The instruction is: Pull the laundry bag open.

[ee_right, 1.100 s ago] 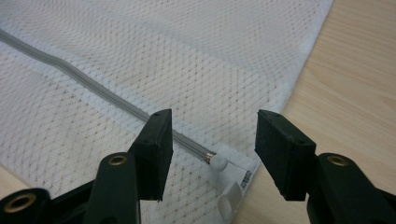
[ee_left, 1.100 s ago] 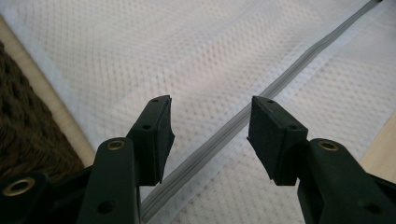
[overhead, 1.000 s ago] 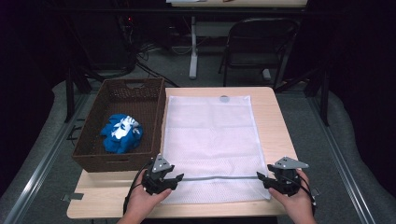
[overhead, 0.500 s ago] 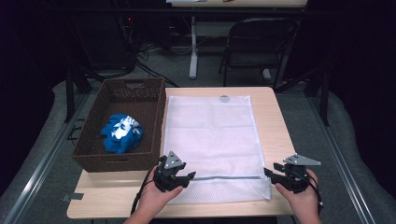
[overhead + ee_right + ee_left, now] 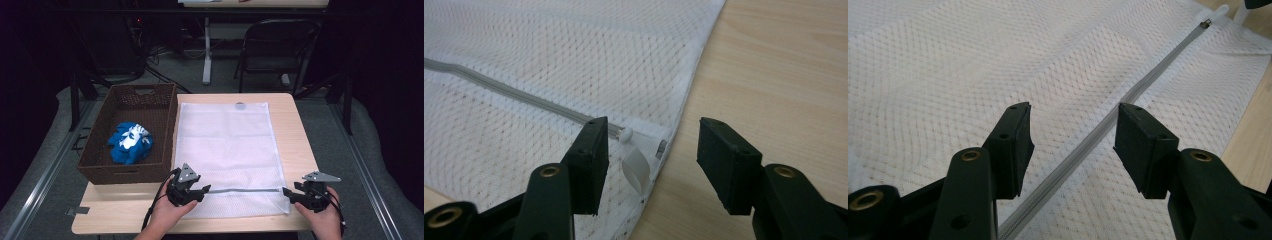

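One white mesh bag lies flat at the tabletop's centre. Its near edge is partly hidden by two grippers: the left gripper gapes over the one grey zipper, and the right gripper, just reopened, straddles the pull tab at five o'clock, holding nothing.

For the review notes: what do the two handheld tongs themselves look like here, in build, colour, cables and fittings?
Both tongs are black. The left tongs and right tongs each carry a grey three-cornered plate on top, and a black cable trails from each. In the gripper views, each has two blocky black jaws with flat pads, brass-coloured pivot bushings and small screw holes. No sleeves are visible on the forearms.
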The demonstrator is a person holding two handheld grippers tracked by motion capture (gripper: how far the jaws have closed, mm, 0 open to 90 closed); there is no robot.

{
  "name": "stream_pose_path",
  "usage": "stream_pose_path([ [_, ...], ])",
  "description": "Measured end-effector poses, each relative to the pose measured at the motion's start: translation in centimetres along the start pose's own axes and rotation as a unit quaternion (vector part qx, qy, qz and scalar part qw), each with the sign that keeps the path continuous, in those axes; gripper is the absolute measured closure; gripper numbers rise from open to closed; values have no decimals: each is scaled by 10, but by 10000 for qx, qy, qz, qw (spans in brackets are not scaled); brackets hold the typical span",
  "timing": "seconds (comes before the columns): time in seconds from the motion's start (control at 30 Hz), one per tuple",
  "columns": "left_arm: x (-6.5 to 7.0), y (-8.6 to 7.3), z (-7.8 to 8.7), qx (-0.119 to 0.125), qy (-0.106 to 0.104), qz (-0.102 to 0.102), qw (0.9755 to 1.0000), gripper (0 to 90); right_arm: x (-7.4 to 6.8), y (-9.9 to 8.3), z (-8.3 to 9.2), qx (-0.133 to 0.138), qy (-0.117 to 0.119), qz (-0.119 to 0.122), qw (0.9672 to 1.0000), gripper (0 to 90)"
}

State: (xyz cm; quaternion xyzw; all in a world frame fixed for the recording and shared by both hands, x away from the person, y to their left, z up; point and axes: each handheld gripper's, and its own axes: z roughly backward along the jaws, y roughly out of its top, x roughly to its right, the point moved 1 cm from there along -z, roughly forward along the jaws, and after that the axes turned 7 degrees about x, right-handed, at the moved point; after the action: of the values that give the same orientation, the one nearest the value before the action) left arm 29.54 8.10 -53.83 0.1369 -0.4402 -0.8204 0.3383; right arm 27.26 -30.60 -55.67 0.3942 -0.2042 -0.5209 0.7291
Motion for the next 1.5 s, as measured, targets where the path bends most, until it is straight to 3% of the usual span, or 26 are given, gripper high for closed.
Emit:
stream_pose_path([
  [0.27, -1, -3, -3, -85, 0, -55, 9999, 486, 0, -8, -6, -259, 7, -18, 9997, 465],
  [0.8, 2, -8, -8, -178, -16, -57, 9998, 486, -2, -12, -12, -471, 17, 9, 9989, 559],
  [1.5, 3, -9, -9, -207, -16, -84, 9997, 487, -3, -12, -14, -520, -47, 123, 9986, 682],
])
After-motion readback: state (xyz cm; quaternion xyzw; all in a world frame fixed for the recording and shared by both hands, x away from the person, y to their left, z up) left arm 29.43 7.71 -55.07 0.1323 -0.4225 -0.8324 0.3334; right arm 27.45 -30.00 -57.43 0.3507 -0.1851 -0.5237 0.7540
